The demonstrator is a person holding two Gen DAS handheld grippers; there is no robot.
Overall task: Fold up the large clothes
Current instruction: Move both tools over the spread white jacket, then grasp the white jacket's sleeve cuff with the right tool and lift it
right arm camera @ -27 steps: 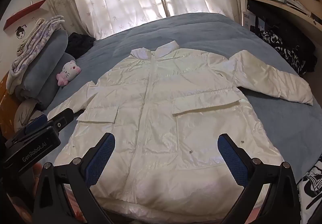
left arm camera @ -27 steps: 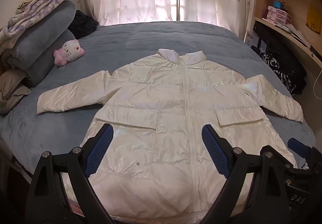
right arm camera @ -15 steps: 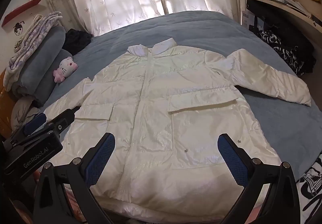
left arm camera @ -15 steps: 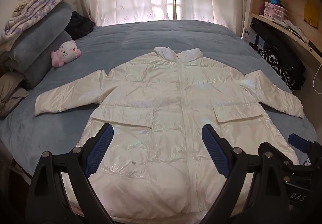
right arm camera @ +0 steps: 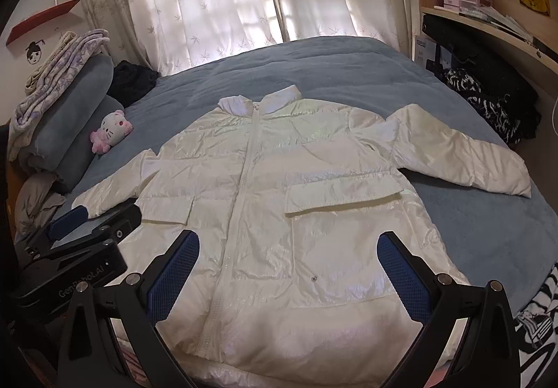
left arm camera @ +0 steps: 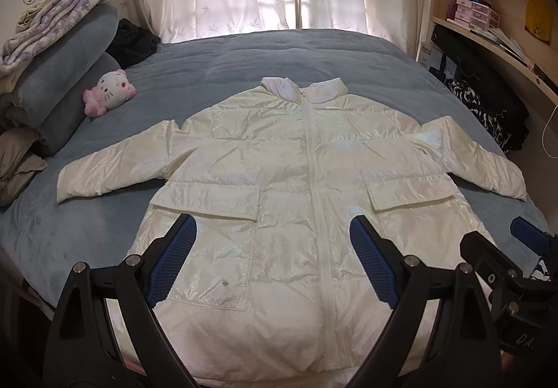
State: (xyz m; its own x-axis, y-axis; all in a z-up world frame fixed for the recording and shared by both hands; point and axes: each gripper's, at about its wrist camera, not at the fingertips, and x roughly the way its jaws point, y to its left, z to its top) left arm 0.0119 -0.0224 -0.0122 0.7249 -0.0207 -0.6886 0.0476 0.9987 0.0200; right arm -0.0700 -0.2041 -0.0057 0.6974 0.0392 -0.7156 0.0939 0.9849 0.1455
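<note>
The white jacket lies front-up and zipped on the bed, sleeves spread, hem nearest the cameras. The left gripper and right gripper hover above the hem, fingers spread wide and empty. No fold looks begun. A sound start is probably to take each sleeve near its cuff and lay it flat across the chest, without dragging the slippery shell. A plush toy and stacked bedding sit well clear; whether the hem overhangs the bed edge is unclear.
</note>
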